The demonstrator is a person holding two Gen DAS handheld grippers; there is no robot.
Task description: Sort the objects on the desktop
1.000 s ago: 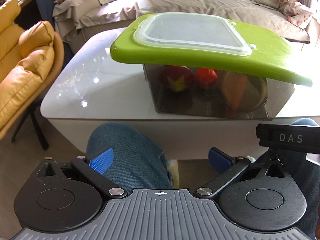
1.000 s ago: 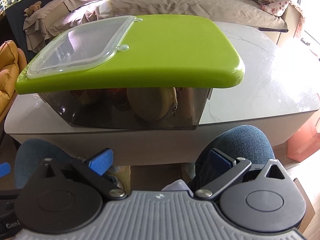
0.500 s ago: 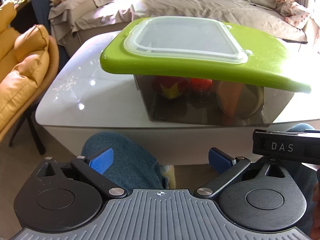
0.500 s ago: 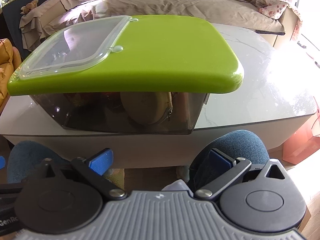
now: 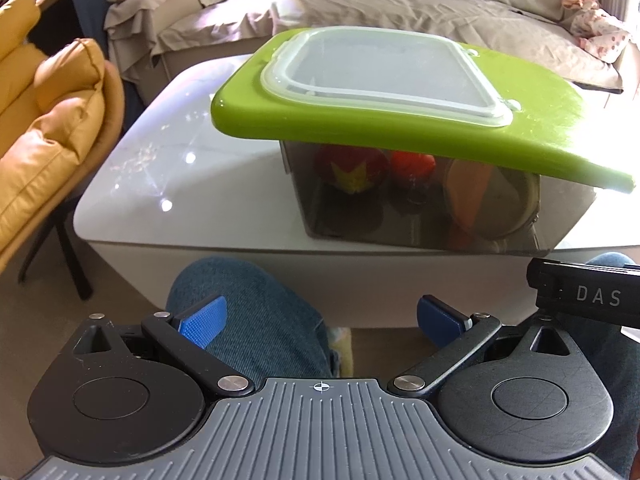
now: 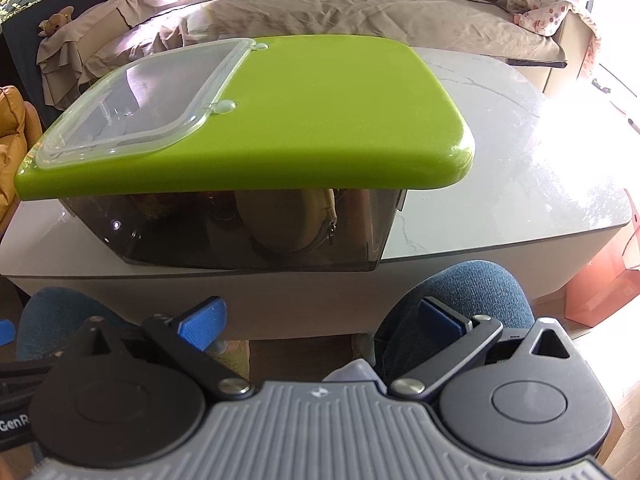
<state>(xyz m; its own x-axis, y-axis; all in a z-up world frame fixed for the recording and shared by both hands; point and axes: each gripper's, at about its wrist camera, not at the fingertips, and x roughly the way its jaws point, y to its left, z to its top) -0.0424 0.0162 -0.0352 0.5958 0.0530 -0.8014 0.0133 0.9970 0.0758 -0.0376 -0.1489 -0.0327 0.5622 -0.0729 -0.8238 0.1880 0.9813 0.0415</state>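
The left gripper (image 5: 318, 318) hangs low in front of the table (image 5: 152, 168) with its jaws spread wide and nothing between them; one blue pad (image 5: 202, 320) sits over a denim knee (image 5: 256, 312), the other pad (image 5: 438, 318) near the table's front face. The right gripper (image 6: 320, 318) is held the same way, jaws wide apart and empty, below the table (image 6: 520, 184) edge with a knee (image 6: 460, 296) behind its right finger. Neither touches anything. On the table stands a smoky clear bin (image 5: 400, 216) closed by a green lid (image 5: 400, 128) that overhangs its walls, with a clear panel (image 5: 380, 76) set into the lid's left part. Through the bin (image 6: 224, 236) wall show a red fruit with a yellow star (image 5: 352, 168), a smaller red ball (image 5: 412, 164) just beside it, and a round tan pouch (image 6: 288, 220) with a zipper standing on edge. From the right view the lid (image 6: 328, 120) reaches past the bin toward the bare tabletop. A yellow armchair (image 5: 52, 128) stands left of the table, and a covered sofa (image 5: 400, 8) lies behind it.
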